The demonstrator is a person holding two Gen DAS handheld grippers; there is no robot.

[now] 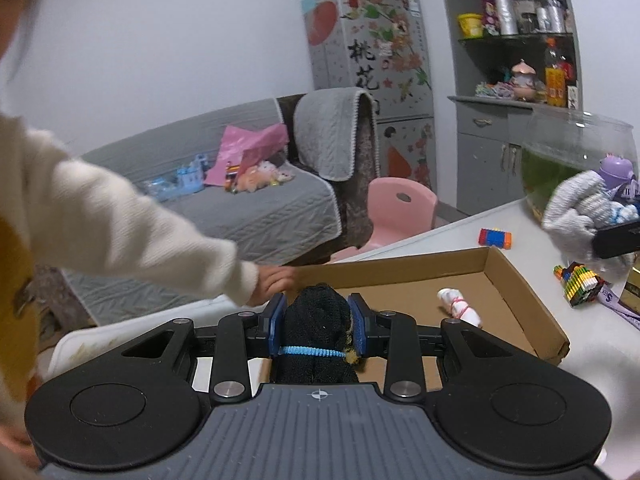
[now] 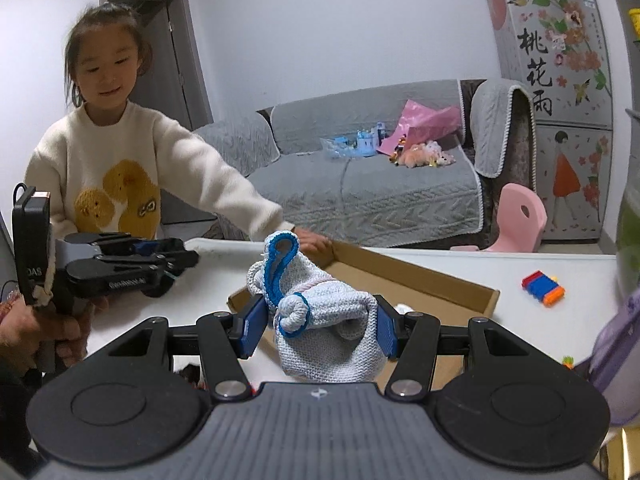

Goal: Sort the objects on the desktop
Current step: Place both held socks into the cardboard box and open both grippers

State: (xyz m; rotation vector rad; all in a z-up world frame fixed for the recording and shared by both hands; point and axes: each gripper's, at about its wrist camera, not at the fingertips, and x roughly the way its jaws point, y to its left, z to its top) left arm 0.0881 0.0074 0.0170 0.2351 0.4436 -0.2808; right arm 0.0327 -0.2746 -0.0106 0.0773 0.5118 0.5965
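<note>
Socks are being sorted into the cardboard tray (image 1: 516, 280) lying on the white desk (image 1: 592, 344). One white rolled bundle (image 1: 460, 307) is already lying inside the tray, toward its right wall. The left hand-held gripper (image 1: 316, 326) is clamping a black rolled sock (image 1: 316, 316) banded in blue, hanging over the tray's near left corner. The right hand-held gripper (image 2: 318, 328) is pinching a pale knitted bundle (image 2: 332, 332) with blue trim above the tray's near edge. Neither is set down yet. Small building-block toys (image 1: 495, 237) are lying loose on the desk, right of the tray, apparently awaiting sorting. Both grippers are tilting slightly downward, side by side. A person's hand (image 1: 276, 284) is resting on the tray's far left corner.
</note>
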